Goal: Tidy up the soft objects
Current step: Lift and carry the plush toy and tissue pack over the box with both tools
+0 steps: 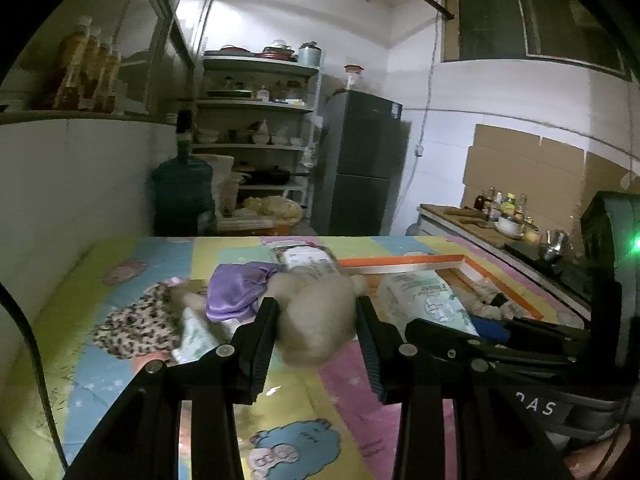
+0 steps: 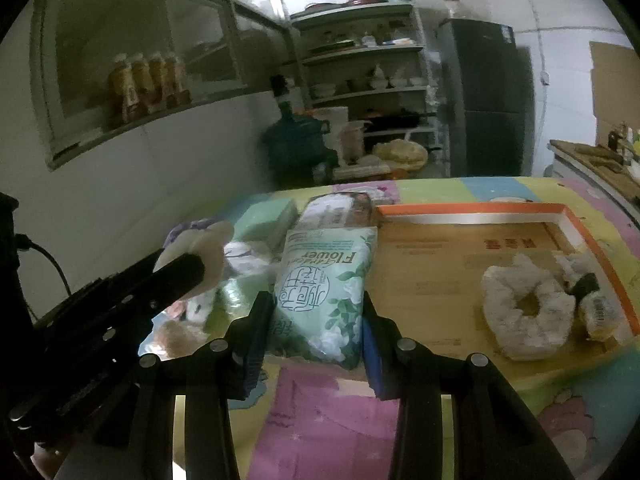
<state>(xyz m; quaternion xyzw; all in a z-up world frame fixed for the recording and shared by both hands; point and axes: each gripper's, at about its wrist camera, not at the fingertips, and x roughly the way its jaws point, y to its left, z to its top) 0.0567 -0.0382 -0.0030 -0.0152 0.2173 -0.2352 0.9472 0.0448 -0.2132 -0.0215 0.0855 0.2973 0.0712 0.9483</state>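
Observation:
My left gripper (image 1: 317, 308) is shut on a fluffy beige plush piece (image 1: 316, 320), held above the colourful play mat (image 1: 304, 408). Just left of it on the mat lie a purple satin cloth (image 1: 236, 292) and a leopard-print fabric item (image 1: 136, 328). My right gripper (image 2: 315, 304) is shut on a green tissue pack (image 2: 324, 264) printed "Flower", at the left edge of a shallow orange-rimmed cardboard box (image 2: 472, 210). In that box lie a fluffy white scrunchie (image 2: 528, 308) and another fluffy item with a black tag (image 2: 588, 292).
More tissue packs (image 2: 340, 208) and a pale green pack (image 2: 268, 218) lie at the back of the mat. A white wall runs along the left. Behind the mat stand a water jug (image 1: 182, 188), shelves (image 1: 256, 104) and a fridge (image 1: 360, 164); a counter (image 1: 472, 220) runs on the right.

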